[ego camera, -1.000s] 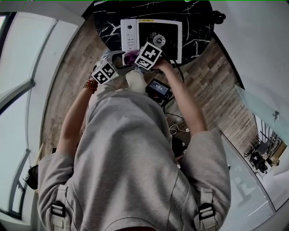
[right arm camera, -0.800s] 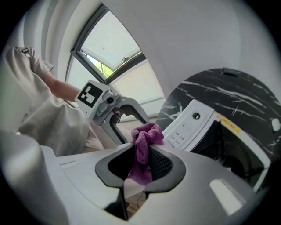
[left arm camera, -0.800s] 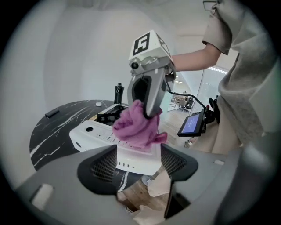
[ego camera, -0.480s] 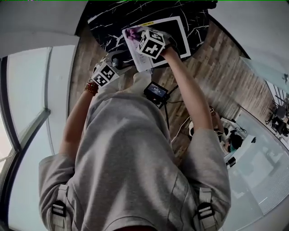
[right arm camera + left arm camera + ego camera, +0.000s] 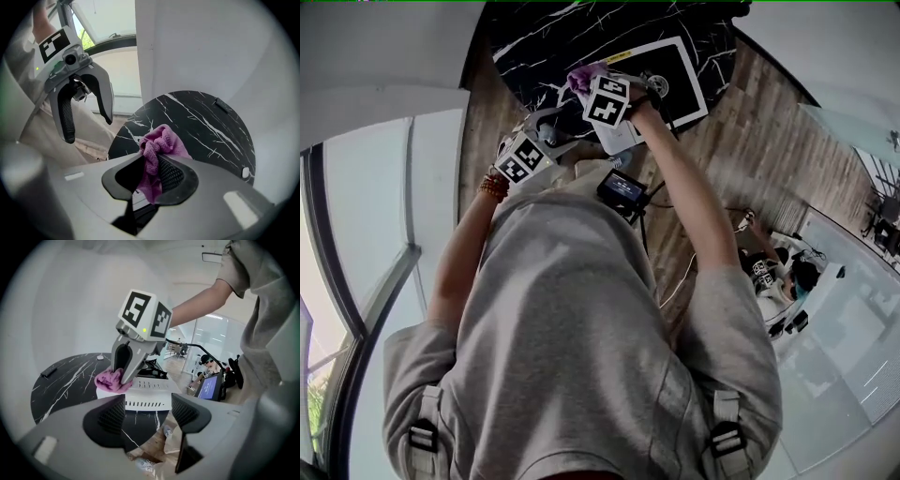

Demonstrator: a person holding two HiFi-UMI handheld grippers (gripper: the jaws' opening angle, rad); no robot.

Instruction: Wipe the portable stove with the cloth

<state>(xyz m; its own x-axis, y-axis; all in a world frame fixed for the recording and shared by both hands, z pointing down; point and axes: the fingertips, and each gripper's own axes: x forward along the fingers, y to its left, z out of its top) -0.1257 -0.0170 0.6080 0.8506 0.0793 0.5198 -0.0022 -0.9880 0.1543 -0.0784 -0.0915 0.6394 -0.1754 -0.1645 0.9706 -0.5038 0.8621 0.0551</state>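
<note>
The white portable stove (image 5: 675,66) sits on a round black marble table (image 5: 544,47). My right gripper (image 5: 589,84) is shut on a bunched purple cloth (image 5: 580,77) at the stove's left end. The right gripper view shows the cloth (image 5: 159,143) pinched between the jaws of that gripper (image 5: 150,164), above the table (image 5: 201,122). My left gripper (image 5: 546,122) hangs open near the table's near edge, holding nothing. In the left gripper view its jaws (image 5: 147,401) stand apart, facing the stove's front (image 5: 150,392), and the cloth (image 5: 110,380) rests on the stove's top corner.
A small lit screen (image 5: 625,187) with cables hangs at the person's waist, also in the left gripper view (image 5: 211,385). A seated person (image 5: 783,272) is on the wooden floor to the right. A small white object (image 5: 244,173) and a dark item (image 5: 220,104) lie on the table.
My right gripper has carried the purple cloth from the table's near edge up onto the stove's left end. The left gripper has stayed near the table edge, open.
</note>
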